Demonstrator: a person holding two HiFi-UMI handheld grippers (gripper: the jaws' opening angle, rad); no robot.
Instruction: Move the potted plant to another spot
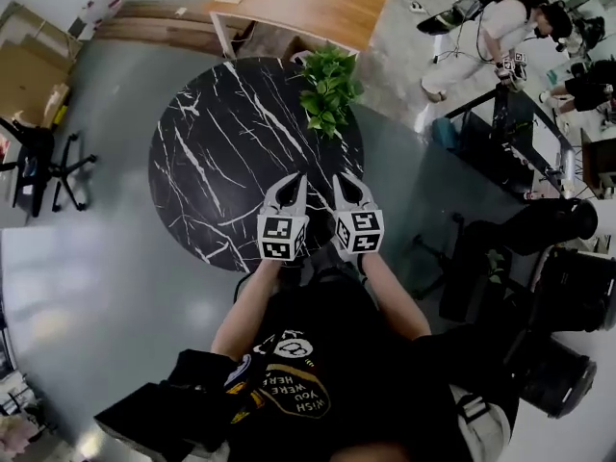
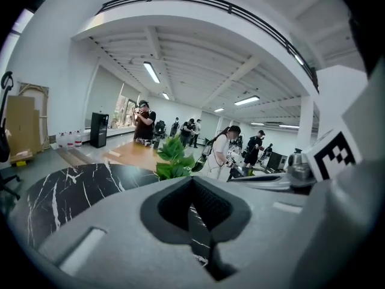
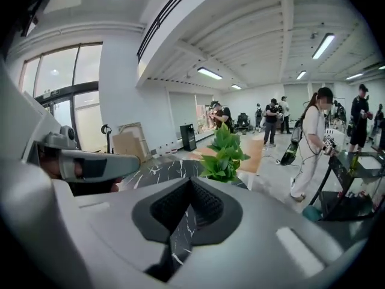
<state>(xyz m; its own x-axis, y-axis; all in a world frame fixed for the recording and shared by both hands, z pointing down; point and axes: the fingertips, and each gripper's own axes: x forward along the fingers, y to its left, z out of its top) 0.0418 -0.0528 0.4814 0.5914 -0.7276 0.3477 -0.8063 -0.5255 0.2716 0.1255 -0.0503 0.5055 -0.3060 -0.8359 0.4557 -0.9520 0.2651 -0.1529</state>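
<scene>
The potted plant, a leafy green bush, stands at the far right rim of the round black marble table. Both grippers hover side by side over the table's near edge, well short of the plant. My left gripper has its jaws together with nothing between them. Beside it, my right gripper is also shut and empty. In the left gripper view the plant shows just above the closed jaws. In the right gripper view the plant stands ahead of the closed jaws, slightly to the right.
A wooden table stands just beyond the marble one. An office chair and cardboard boxes are at the left. A person and dark desks are at the right, with black chairs nearer.
</scene>
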